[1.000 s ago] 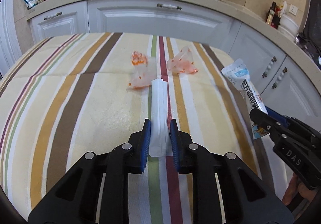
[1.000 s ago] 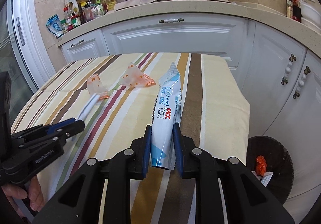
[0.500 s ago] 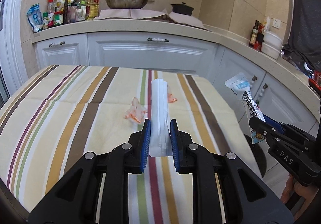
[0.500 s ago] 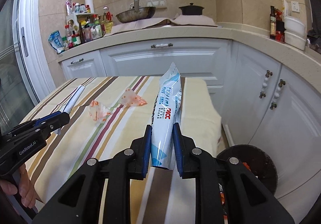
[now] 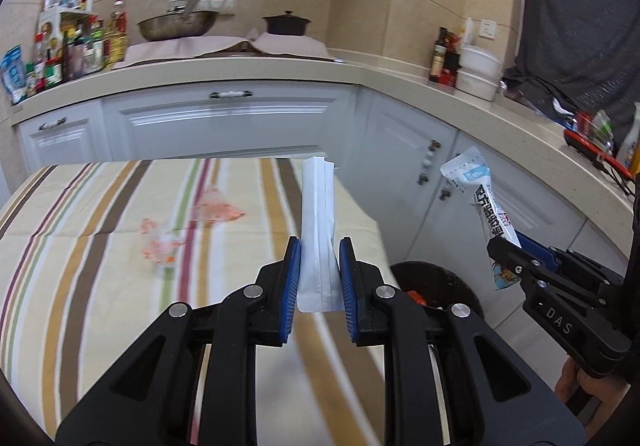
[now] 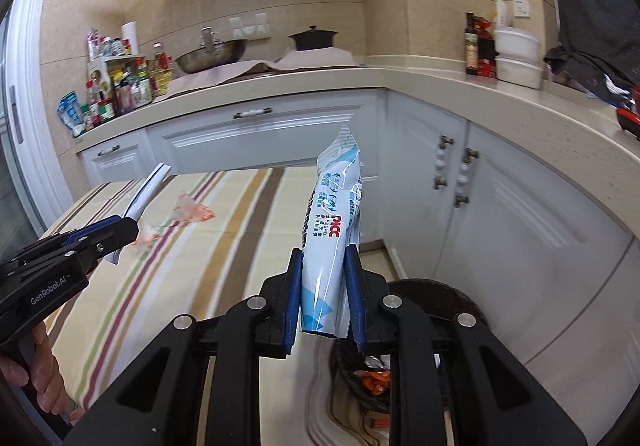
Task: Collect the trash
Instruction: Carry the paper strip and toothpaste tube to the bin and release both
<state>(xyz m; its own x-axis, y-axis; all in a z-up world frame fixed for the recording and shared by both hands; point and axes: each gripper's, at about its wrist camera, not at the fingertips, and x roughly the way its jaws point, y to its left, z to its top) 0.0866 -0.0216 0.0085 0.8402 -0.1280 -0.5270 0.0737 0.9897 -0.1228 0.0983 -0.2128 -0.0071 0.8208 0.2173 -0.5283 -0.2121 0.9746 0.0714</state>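
Observation:
My left gripper (image 5: 319, 258) is shut on a plain white pouch (image 5: 318, 222), held upright above the table's right edge. My right gripper (image 6: 323, 266) is shut on a blue and white printed wrapper (image 6: 334, 230), held above the dark round trash bin (image 6: 436, 294). The bin also shows in the left wrist view (image 5: 436, 282) on the floor beside the table, with orange scraps inside. Two clear wrappers with orange print (image 5: 160, 242) (image 5: 216, 208) lie on the striped tablecloth (image 5: 100, 246). The right gripper (image 5: 516, 258) with its wrapper (image 5: 486, 214) shows at right.
White kitchen cabinets (image 5: 224, 118) and a beige counter wrap around the back and right. A wok (image 5: 176, 22), a black pot (image 5: 286, 24) and bottles (image 5: 72, 46) stand on the counter. The left gripper (image 6: 128, 230) shows at the left of the right wrist view.
Both grippers have risen and swung right toward the bin, still holding their wrappers. The bin has come closer under the right gripper.

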